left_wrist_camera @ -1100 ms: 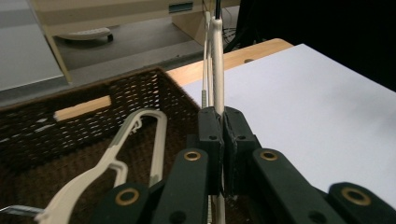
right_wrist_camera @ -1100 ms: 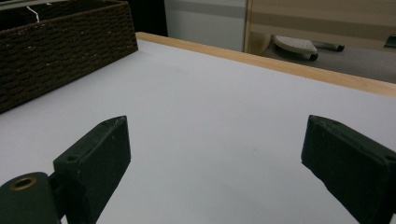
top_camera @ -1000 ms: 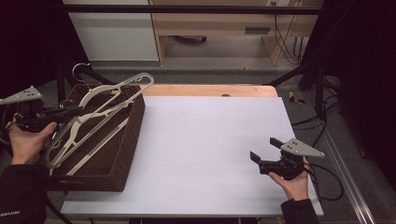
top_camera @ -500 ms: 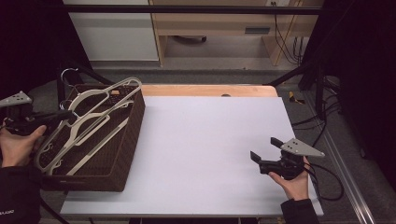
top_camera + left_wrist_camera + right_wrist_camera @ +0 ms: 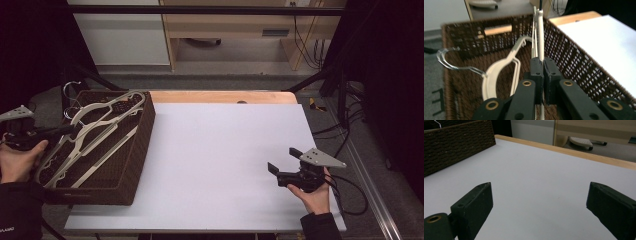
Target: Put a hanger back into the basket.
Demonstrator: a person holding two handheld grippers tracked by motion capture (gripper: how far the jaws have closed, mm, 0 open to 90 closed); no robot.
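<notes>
White plastic hanger [image 5: 539, 37], thin bar seen edge-on, is being pinched between the pads of the left gripper [image 5: 543, 75]; jaws are pressing together on it. In the high view the hanger [image 5: 107, 117] is lying tilted across the dark wicker basket [image 5: 135, 165], its upper end near the far right corner, its lower end toward the left gripper [image 5: 62, 131] at the basket's left side. A second hanger [image 5: 499, 72] with a clear hook is resting inside the basket just beside the held one; in the high view several hangers are overlapping there and cannot be counted with certainty. Basket is sitting on the left edge of the white table [image 5: 220, 150]. Right gripper [image 5: 282, 162] is hovering over the table's near right area, well apart from the basket, jaws spread wide with nothing between them [image 5: 539, 205].
</notes>
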